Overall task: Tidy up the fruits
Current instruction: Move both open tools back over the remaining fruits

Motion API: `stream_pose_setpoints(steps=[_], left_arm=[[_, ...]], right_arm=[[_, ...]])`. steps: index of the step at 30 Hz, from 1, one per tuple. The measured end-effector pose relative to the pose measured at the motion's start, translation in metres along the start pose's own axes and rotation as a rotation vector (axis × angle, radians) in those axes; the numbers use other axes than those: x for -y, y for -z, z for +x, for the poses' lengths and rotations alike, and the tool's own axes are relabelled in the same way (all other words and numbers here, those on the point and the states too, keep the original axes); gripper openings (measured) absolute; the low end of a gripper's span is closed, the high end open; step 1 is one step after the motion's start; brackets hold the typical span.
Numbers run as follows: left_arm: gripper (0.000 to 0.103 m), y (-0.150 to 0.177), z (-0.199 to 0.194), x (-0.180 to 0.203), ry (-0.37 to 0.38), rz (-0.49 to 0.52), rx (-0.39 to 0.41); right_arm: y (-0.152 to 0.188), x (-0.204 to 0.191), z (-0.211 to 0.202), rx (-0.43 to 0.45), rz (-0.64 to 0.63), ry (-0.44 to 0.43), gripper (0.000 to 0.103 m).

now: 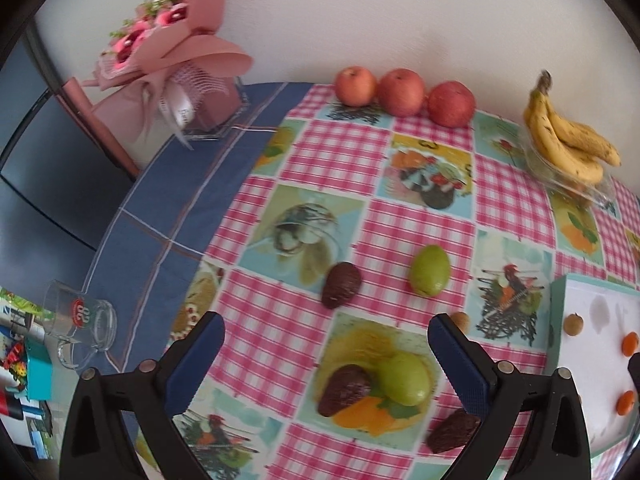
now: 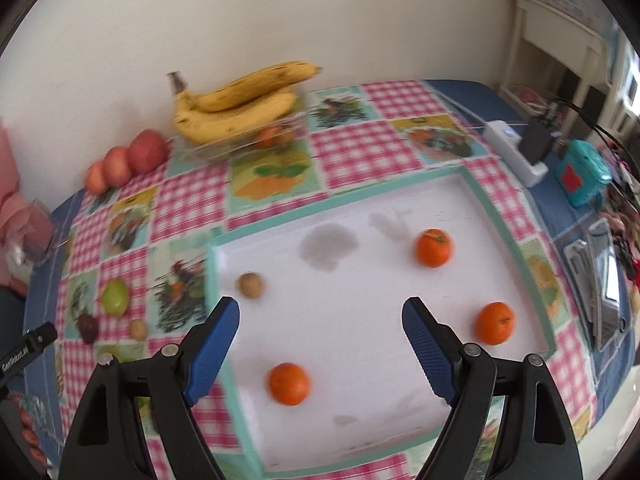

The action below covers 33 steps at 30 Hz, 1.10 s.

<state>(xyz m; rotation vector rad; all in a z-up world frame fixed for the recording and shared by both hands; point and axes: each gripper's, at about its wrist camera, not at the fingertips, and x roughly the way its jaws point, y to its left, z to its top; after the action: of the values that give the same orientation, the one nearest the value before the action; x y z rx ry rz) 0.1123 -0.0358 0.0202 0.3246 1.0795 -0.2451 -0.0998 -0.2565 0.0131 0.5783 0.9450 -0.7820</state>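
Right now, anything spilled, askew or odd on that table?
Two things. The white tray carries grey smudges near its far side, like stains. The glass mug at the table's left end looks tipped over. No fruit looks damaged.

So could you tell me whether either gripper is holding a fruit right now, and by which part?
Nothing is held. The left gripper and the right gripper both have their jaws wide open with nothing between them.
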Motion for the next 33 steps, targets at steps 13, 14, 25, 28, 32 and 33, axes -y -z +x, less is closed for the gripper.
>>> stream_pose_setpoints(steps=[13,14,25,28,32,33], left_arm=[[0.103,0.0,-0.004,-0.069,0.036,-0.15,-0.01],[0.103,0.001,-0.004,-0.07,0.04,-0.151,-0.013],[0.103,0.021,0.015,-0.057,0.109,-0.139,-0.107],[0.103,0.03,0.026,-0.051,0.135,-0.137,-0.151],[0.102,0.04,0.04,-0.044,0.155,-0.14,-0.205],[0.101,0.043,0.045,-0.041,0.157,-0.138,-0.224]], right_arm=[[0.02,-0.094,-0.01,-0.012,-0.19,-0.156,0.084],[0.023,-0.099,-0.009,-0.015,-0.204,-0.164,0.084],[0.051,-0.119,0.004,-0.081,-0.239,-0.203,0.084],[0.062,-0.118,0.013,-0.118,-0.236,-0.19,0.084],[0.076,-0.119,0.031,-0.189,-0.233,-0.18,0.084],[0.079,-0.12,0.036,-0.204,-0.237,-0.177,0.084]])
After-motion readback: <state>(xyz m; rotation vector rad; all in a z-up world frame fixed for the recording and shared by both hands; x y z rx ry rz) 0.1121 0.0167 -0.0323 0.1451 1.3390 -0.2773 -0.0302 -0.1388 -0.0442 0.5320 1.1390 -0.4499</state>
